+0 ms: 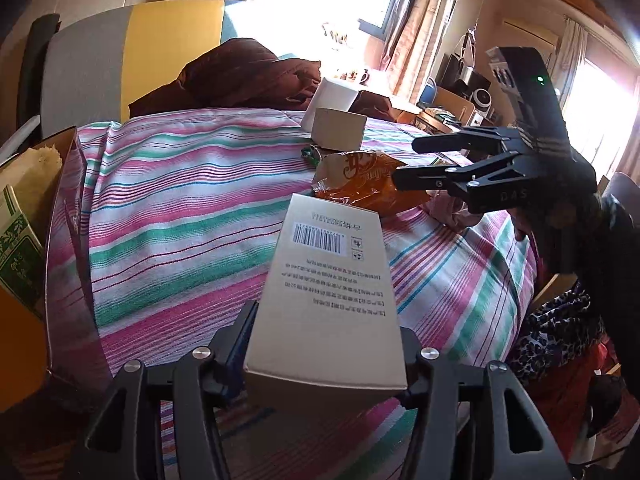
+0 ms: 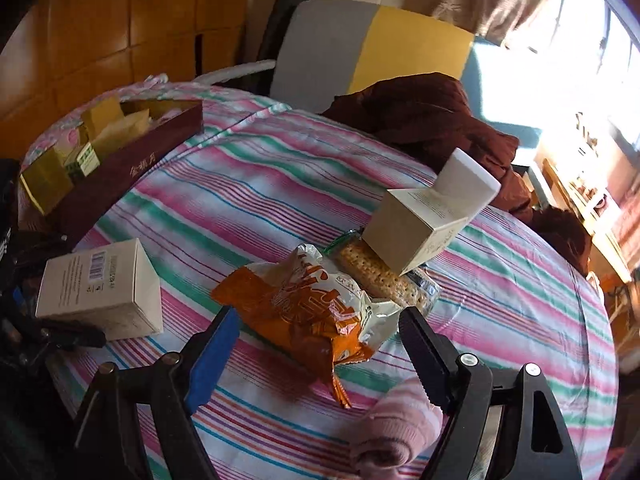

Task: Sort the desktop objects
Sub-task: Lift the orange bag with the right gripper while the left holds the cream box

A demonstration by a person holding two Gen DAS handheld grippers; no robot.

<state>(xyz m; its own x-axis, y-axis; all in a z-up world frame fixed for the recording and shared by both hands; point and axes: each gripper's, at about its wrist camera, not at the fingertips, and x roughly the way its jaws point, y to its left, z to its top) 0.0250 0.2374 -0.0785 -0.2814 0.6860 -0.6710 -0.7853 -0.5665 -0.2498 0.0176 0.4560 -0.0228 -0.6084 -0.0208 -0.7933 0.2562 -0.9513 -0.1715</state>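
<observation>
Between your left gripper's (image 1: 324, 344) fingers sits a beige box (image 1: 324, 296), pinched at its near end, barcode face up, its far end reaching out over the striped cloth (image 1: 180, 208). From the right wrist view the same box (image 2: 100, 288) shows at the table's left edge with black linkage around it; you cannot tell there whether it touches the cloth.

Your right gripper (image 2: 316, 328) is spread wide and holds nothing. Its fingers straddle the near end of an orange snack bag (image 2: 304, 308), which lies crumpled in the middle of the table. Whether the pads touch the bag is not clear. A pink sleeve (image 2: 396, 424) lies just under the right finger.

Just behind the bag is a cracker pack (image 2: 376, 276) in clear wrap, and a tilted beige carton (image 2: 416, 228) rests its lower edge on it. A white box (image 2: 464, 176) stands touching the carton's far side.

At the far left edge sits a long maroon tray (image 2: 132, 168) with yellow and green packets (image 2: 84, 160) inside. Between tray and bag the cloth is bare, a broad strip running across the table. Bare cloth also runs along the right rim. A dark red garment (image 2: 432, 120) is heaped at the far edge, before a chair (image 2: 360, 48).
</observation>
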